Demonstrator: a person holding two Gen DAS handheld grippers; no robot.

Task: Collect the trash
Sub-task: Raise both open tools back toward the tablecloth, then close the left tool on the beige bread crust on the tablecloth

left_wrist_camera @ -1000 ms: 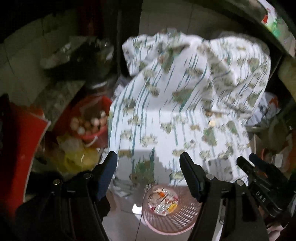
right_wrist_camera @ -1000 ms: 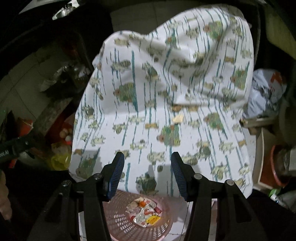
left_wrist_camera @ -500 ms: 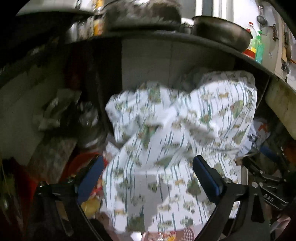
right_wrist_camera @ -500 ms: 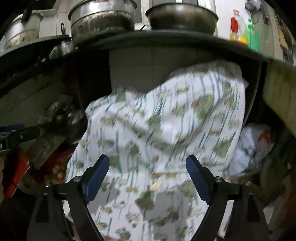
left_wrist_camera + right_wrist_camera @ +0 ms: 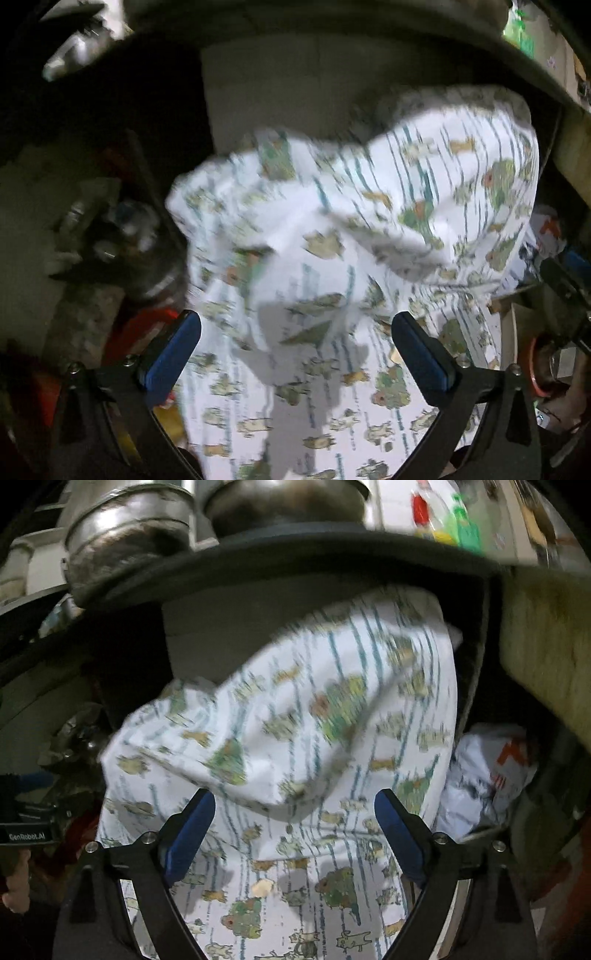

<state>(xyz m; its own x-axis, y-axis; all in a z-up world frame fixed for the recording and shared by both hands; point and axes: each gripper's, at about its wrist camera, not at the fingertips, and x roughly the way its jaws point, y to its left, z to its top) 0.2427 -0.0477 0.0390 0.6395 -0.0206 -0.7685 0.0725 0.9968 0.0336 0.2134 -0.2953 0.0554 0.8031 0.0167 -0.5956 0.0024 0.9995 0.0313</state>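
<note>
Both views are smearing with motion blur, so the small figures printed on the patterned cloth are hard to read beyond green and tan shapes between teal stripes. The cloth is draping over something bulky and hiding it completely; what is lying under it cannot be told. To the left of the left gripper the space is sinking into darkness, where only a glinting metal object and a patch of red plastic are showing. No piece of trash is clearly visible ahead of either gripper, and no bin is in sight.

The left gripper is tilting downward toward the cloth, its jaws having just been opening; they are now standing wide apart with nothing between the blue pads. At the far right edge of this view a dark part of the other tool is just poking in.

The right gripper is angling down less steeply, its jaws also having just been opening and now gaping wide, empty, with the cloth lying beyond them. Above and ahead of it, metal pots are sitting on a dark shelf. To its right a crumpled white plastic bag with orange print is half hiding behind the cloth. At its far left a person's hand is partly cut off, gripping the other tool.
</note>
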